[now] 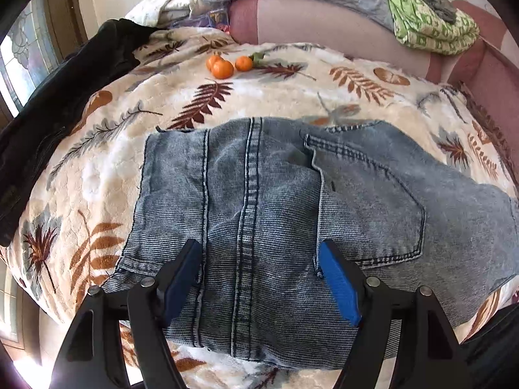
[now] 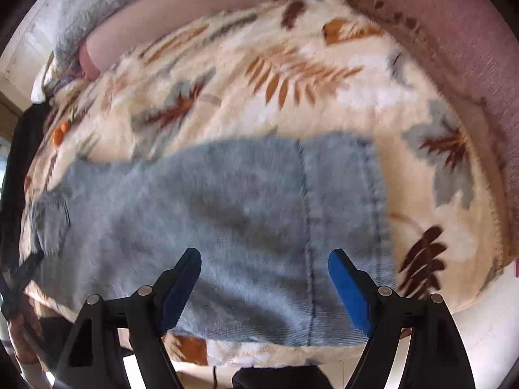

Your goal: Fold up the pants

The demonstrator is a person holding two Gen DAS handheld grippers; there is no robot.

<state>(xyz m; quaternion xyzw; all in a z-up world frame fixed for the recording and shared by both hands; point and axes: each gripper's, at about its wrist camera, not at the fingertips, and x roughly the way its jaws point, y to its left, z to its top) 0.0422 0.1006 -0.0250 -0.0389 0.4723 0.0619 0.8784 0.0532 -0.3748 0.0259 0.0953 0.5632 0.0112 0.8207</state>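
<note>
the folded jeans (image 1: pixel 259 201) are lying along the bed's (image 1: pixel 97 168) near edge, long axis side to side, directly under both hand-held grippers, left (image 1: pixel 261 259) and right (image 2: pixel 264 267), hovering apart and empty.

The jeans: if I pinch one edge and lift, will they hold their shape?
Probably not. The jeans lie folded in layers, so upper layers would likely slide apart and droop. Thick seams suggest heavy denim. The plush blanket may drag on them.
</note>
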